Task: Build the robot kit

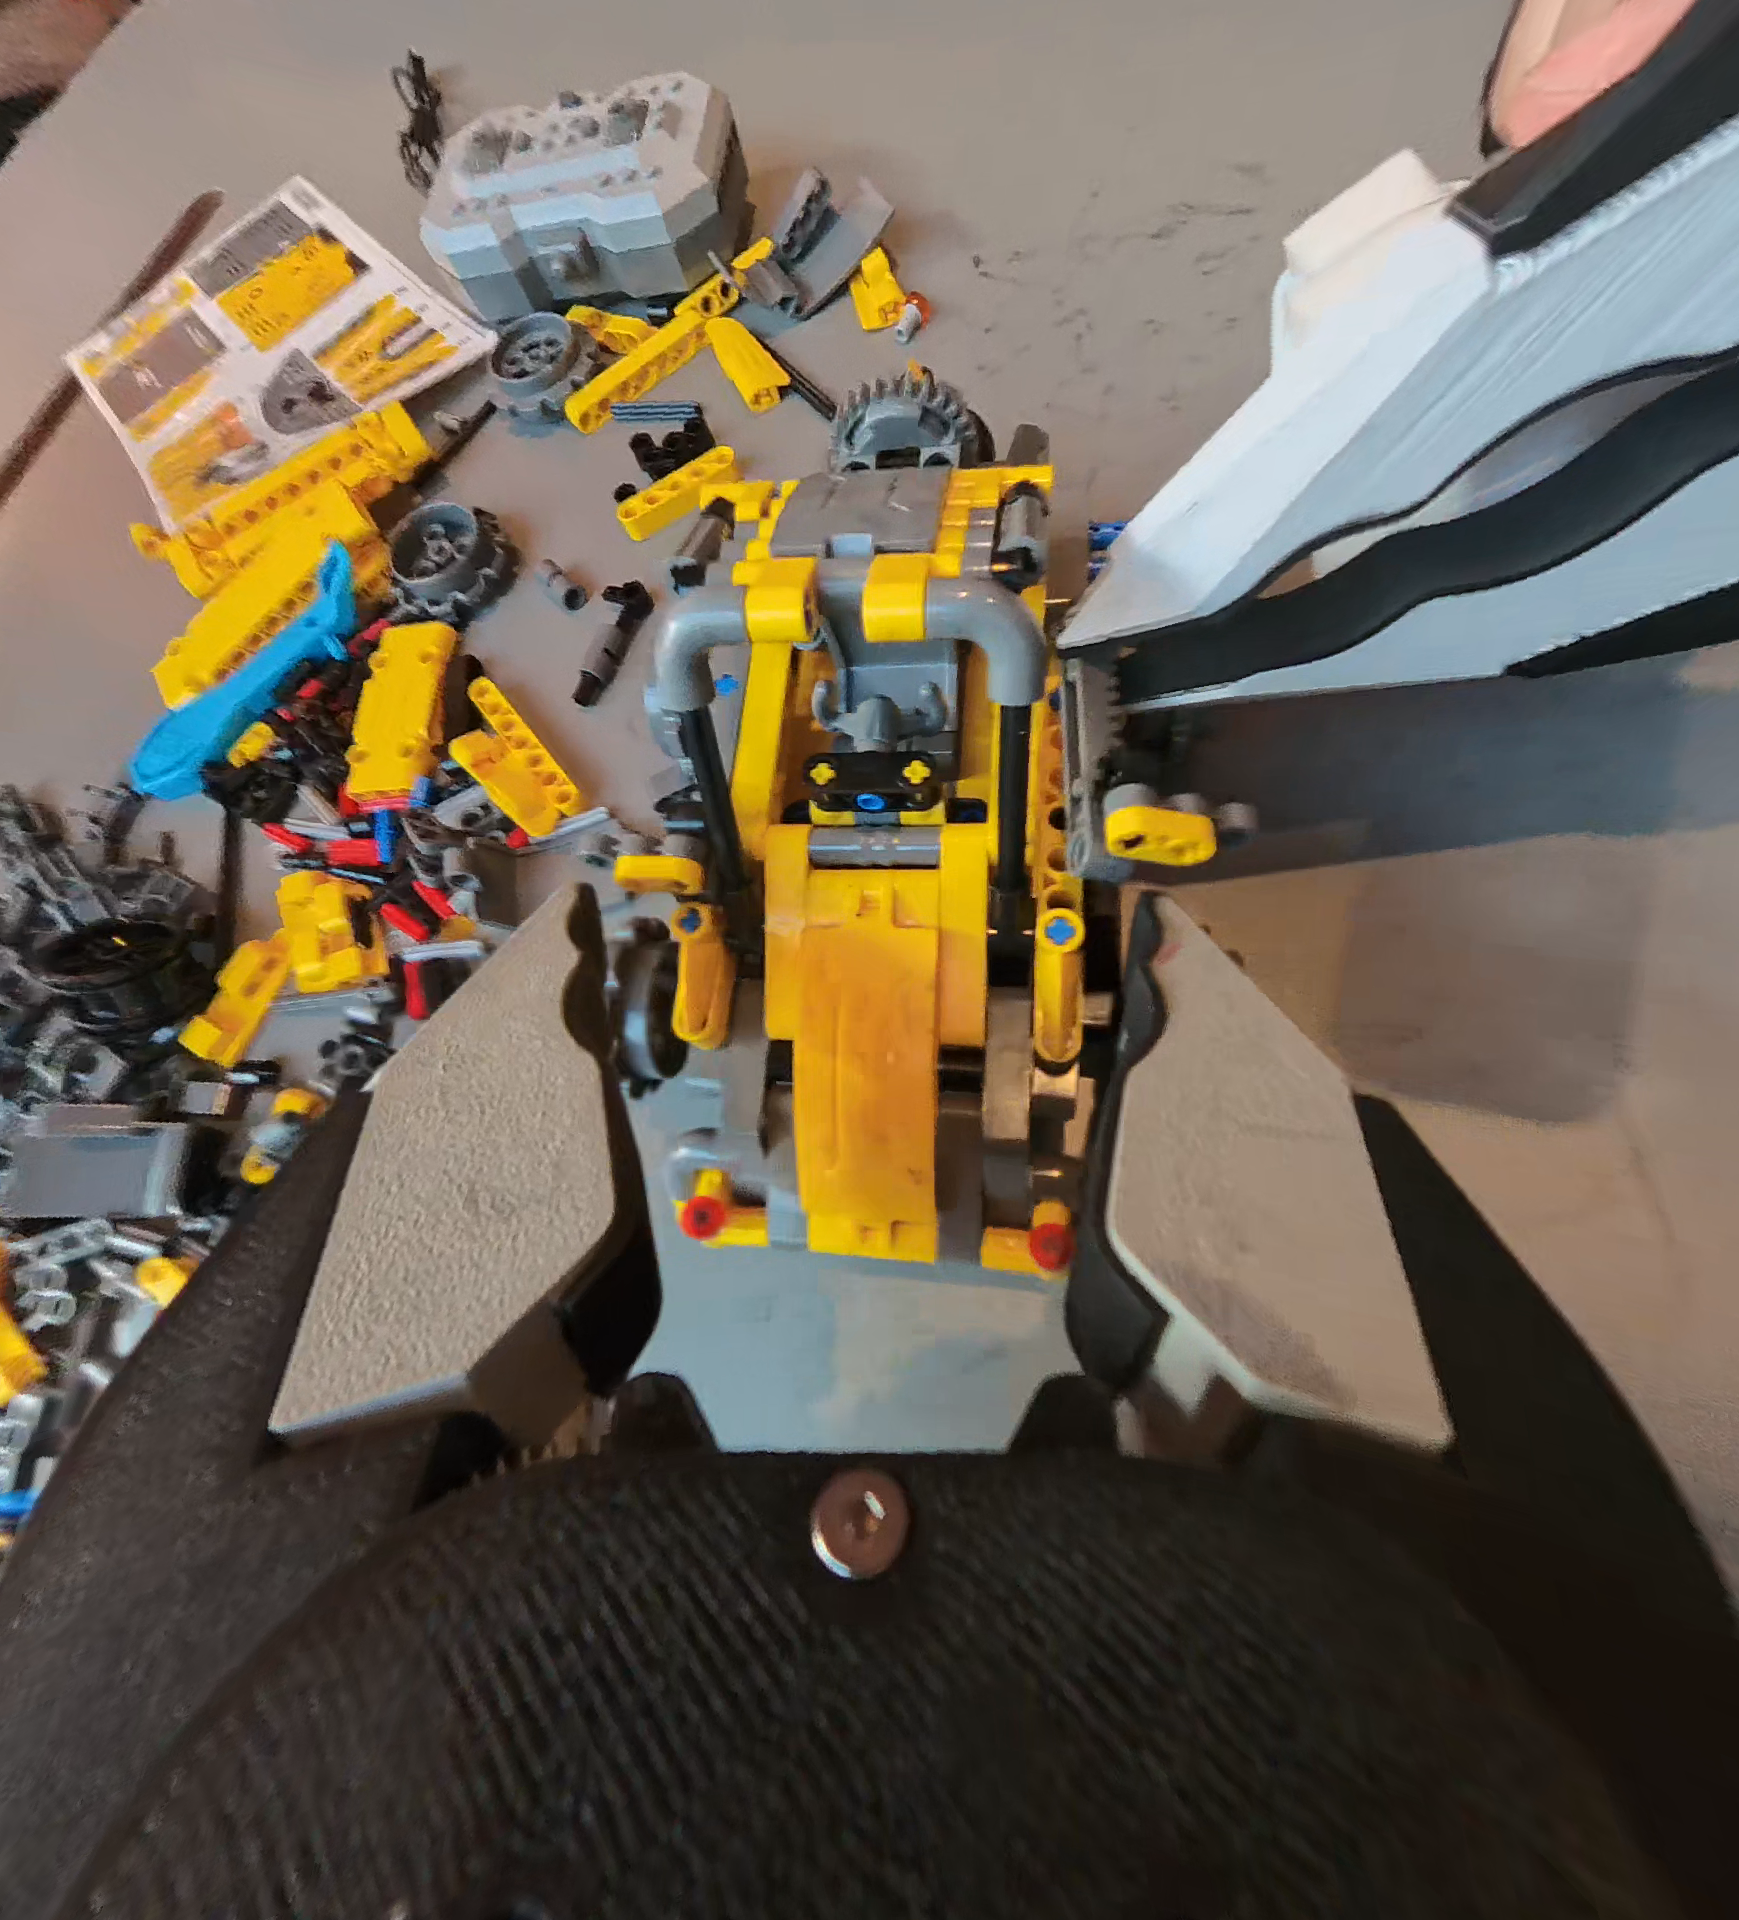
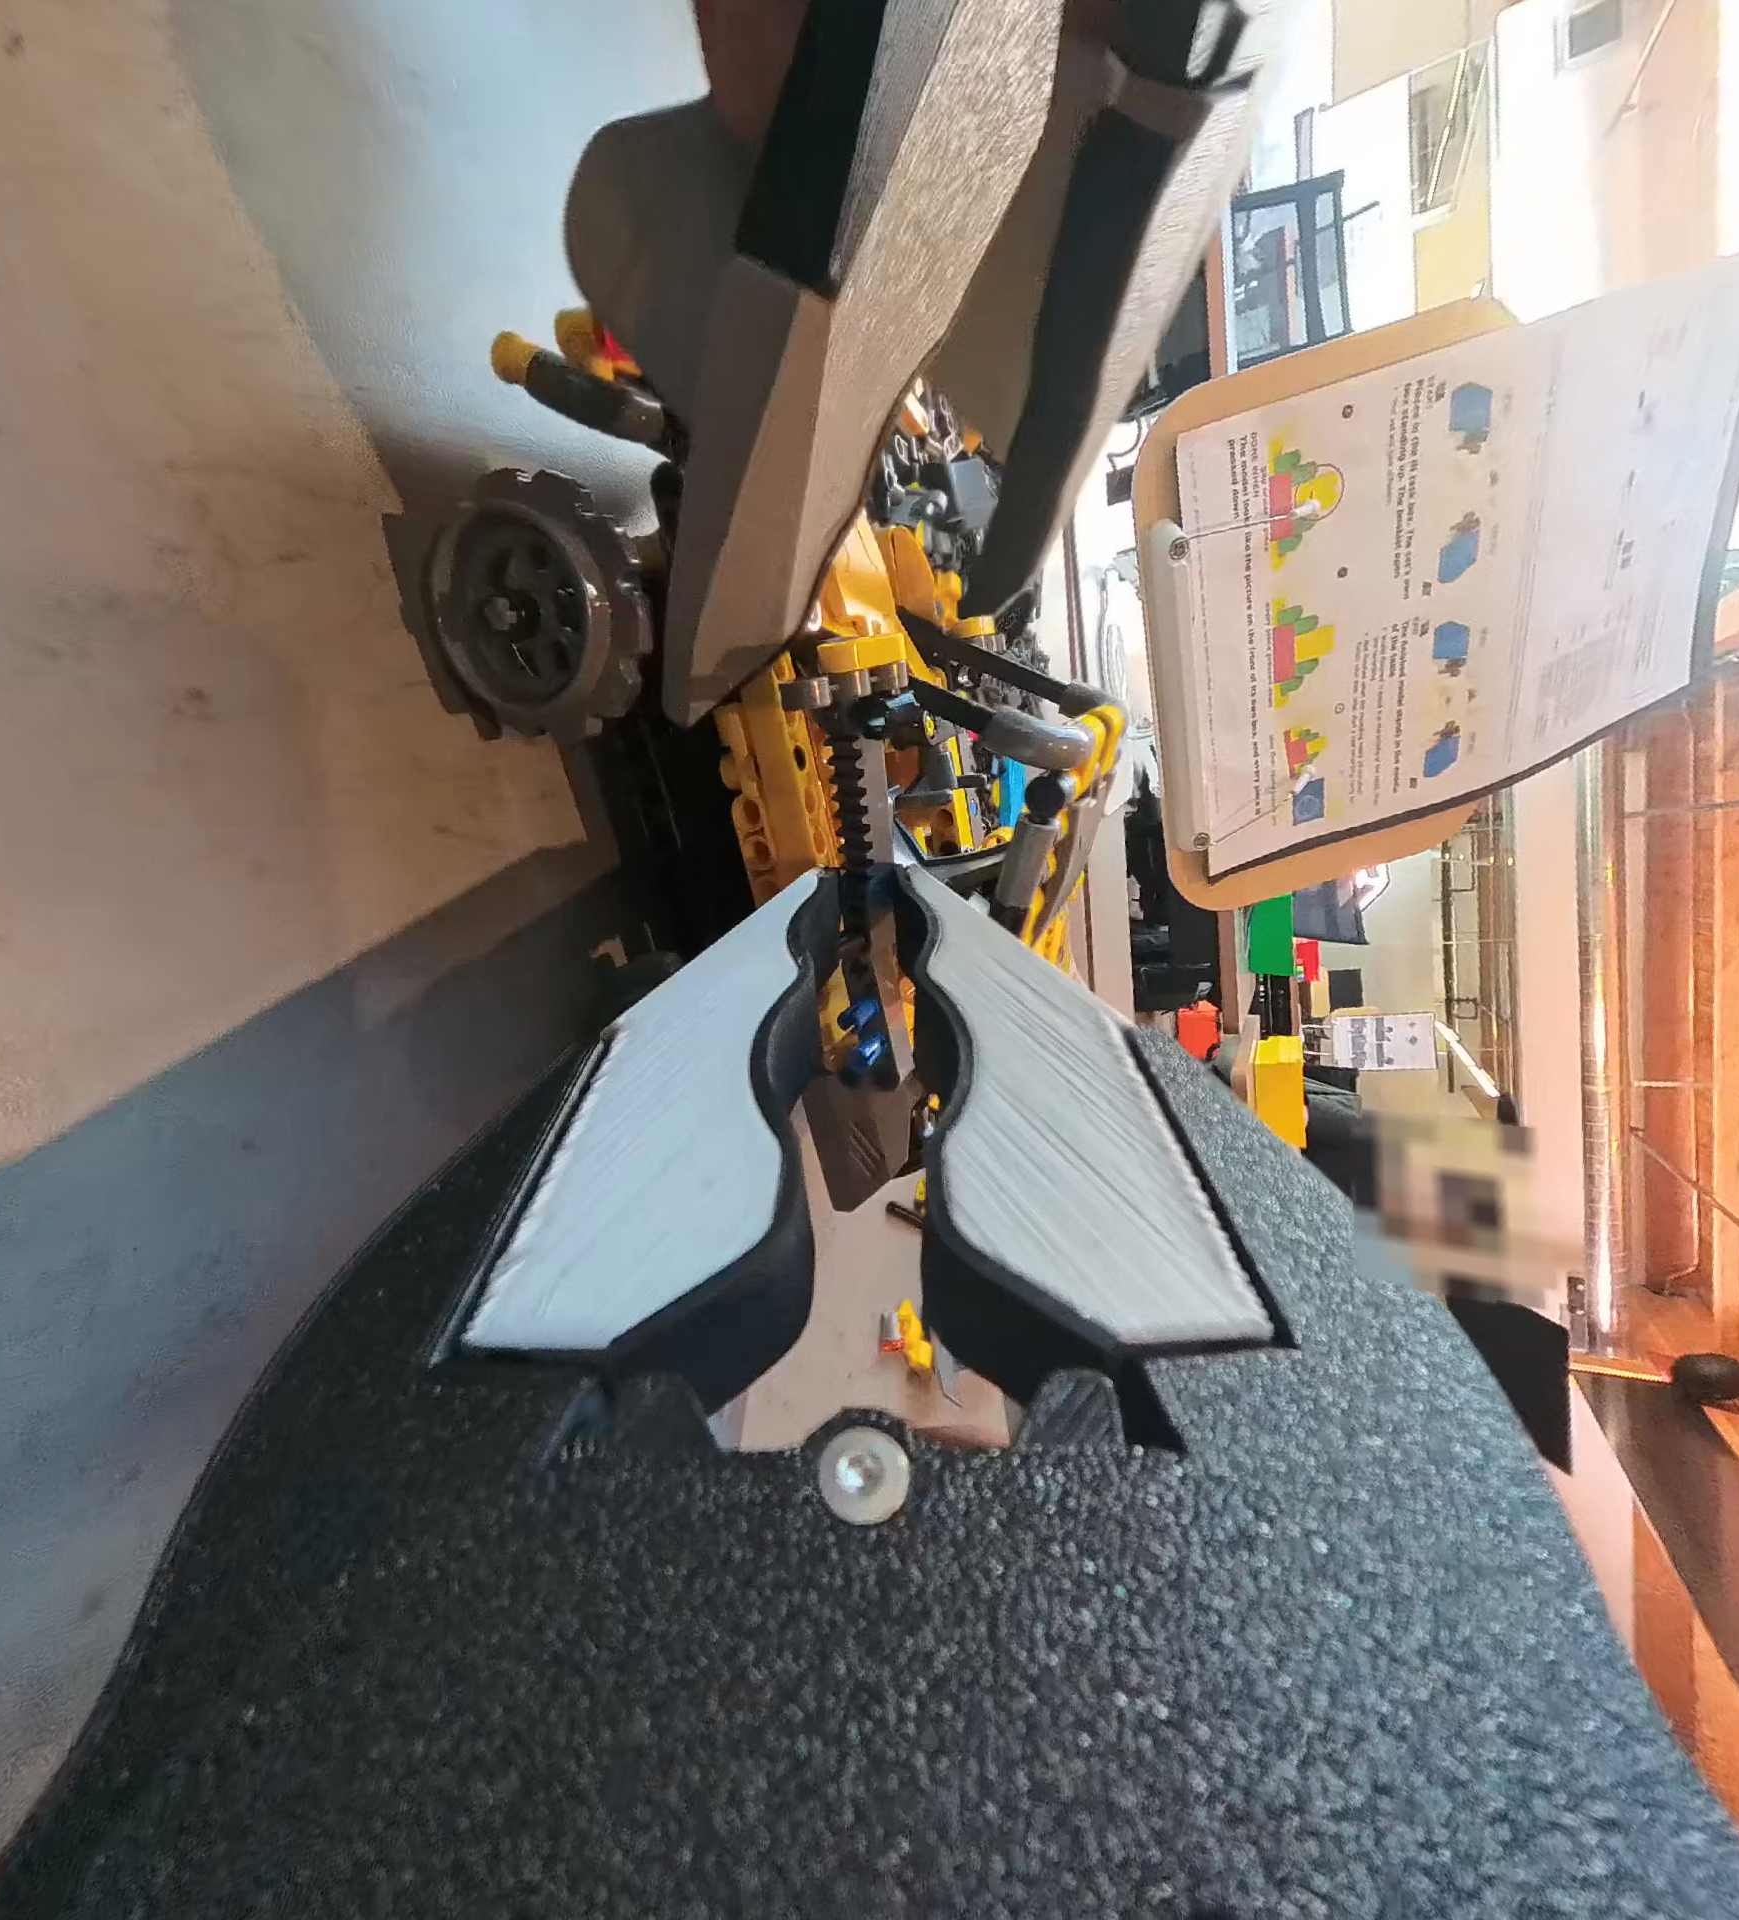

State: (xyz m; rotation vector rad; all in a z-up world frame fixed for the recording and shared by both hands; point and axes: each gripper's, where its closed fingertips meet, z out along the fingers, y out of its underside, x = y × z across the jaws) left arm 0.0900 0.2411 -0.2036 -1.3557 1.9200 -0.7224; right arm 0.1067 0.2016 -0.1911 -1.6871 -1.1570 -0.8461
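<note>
Grey table (image 1: 1104, 156) under everything, scuffed and bare to the right of the model. Yellow model (image 1: 865, 883), a half-built brick vehicle with grey roll bar and black struts, sits at the table's middle, its rear toward the left wrist camera.

Left of the model: a wide scatter of loose parts (image 1: 345, 748) in yellow, grey, black and red, with a blue tool (image 1: 241, 686) lying across them. Beyond the model, on the far left: an open booklet (image 1: 273, 343), and next to it a grey block (image 1: 584, 187) with studs and holes. Directly behind the model: a grey gear (image 1: 896, 421).

Left gripper (image 1: 854, 1060) straddles the model's rear, tongs moderately wide and closed onto its two flanks, apparently to brace it against the table; the right pad looks pressed on, the left contact partly hidden by a wheel.

Right gripper (image 2: 860, 894) comes in from the model's right side, tongs narrow, pinched on a thin toothed rack (image 2: 857, 810) standing along that flank. Likely gripped there so the rack can be worked while the model is held steady, though that is a judgement only.

Seen from the right wrist, a grey wheel (image 2: 522, 608) on the model rests against the table. Off past the model, a wooden board carrying printed sheets (image 2: 1447, 582).
</note>
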